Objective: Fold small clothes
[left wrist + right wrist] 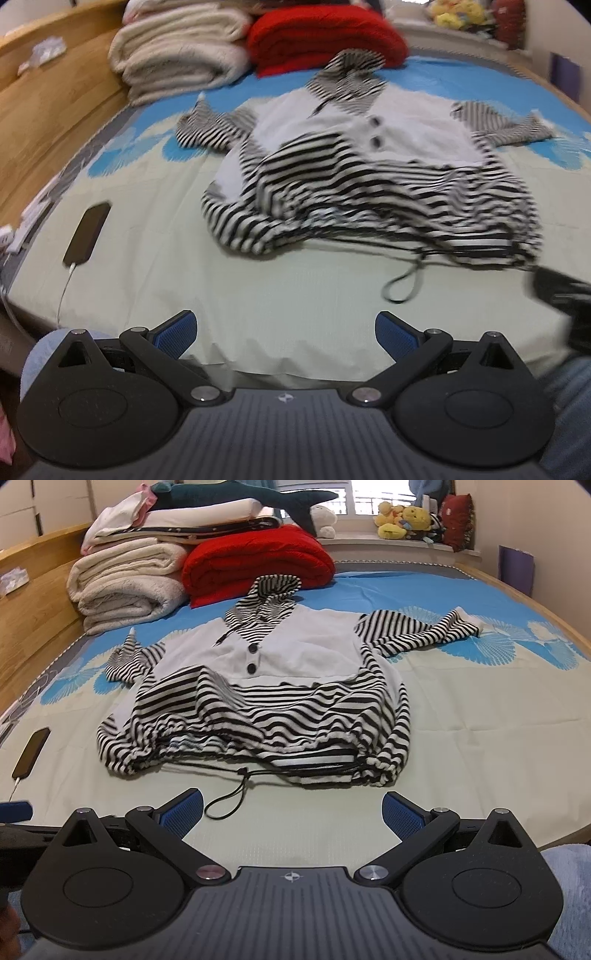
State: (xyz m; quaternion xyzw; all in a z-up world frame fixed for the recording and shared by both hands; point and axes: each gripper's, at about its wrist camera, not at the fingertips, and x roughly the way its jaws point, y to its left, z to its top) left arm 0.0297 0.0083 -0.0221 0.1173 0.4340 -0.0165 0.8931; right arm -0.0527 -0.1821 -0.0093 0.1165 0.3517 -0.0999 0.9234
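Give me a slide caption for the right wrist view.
Open right gripper faces a striped hooded top laid flat on the bed, unfolded.

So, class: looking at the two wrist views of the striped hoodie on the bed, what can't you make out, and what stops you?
- Left wrist view: the hoodie stripes and buttons smear from motion blur.
- Left wrist view: the right gripper is cut off by the right edge.
- Right wrist view: the phone screen is too small and oblique to read.
- Both views: the hoodie's back lies hidden against the sheet.

Both tongs: black linkage bodies, blue ribbed pads, silver screws, approx. identical.
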